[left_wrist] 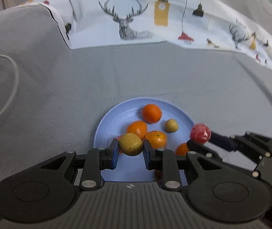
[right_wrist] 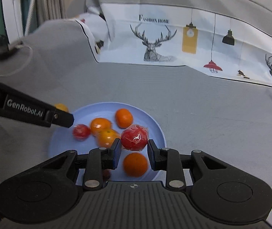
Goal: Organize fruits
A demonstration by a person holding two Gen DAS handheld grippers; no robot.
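Between the left gripper's (left_wrist: 130,147) pads sits a speckled yellow-green fruit (left_wrist: 130,144), pinched and held over the near part of the blue plate (left_wrist: 105,122). Beside it, the right gripper (right_wrist: 134,148) pinches a red fruit (right_wrist: 134,137) in clear wrap above the same plate. On the plate lie 4 oranges (left_wrist: 152,113), another yellow-green fruit (left_wrist: 171,125) and another red one (right_wrist: 81,131). Around it spreads grey cloth (left_wrist: 155,72), with a deer-print fabric (left_wrist: 134,19) behind and a white cable (left_wrist: 11,80) far left.
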